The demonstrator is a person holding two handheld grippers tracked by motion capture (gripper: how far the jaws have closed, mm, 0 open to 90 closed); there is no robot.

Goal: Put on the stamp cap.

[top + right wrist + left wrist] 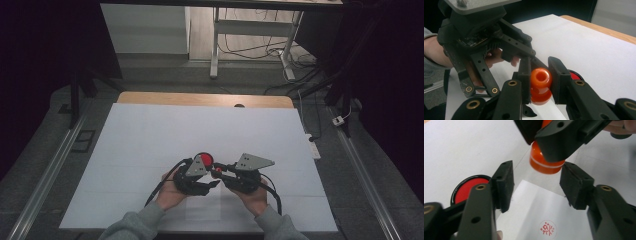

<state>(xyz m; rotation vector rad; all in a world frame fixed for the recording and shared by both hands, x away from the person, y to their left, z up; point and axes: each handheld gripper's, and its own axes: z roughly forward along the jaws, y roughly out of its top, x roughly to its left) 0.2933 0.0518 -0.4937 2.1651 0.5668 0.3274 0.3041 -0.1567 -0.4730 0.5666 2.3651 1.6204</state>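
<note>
— Where is the stamp?

— The orange stamp (540,86) sits clamped between the right gripper (539,75) jaws, above the white slip (544,212) bearing a red imprint (548,229).

— And the left gripper (536,185)?

— Jaws spread, nothing between them. The ink pad (467,187) apparently lies just beside the slip.

The glossy orange stamp (540,86) sits pinched in my right tongs (539,82), raised above the white paper (544,207) bearing a red print (547,229).
</note>
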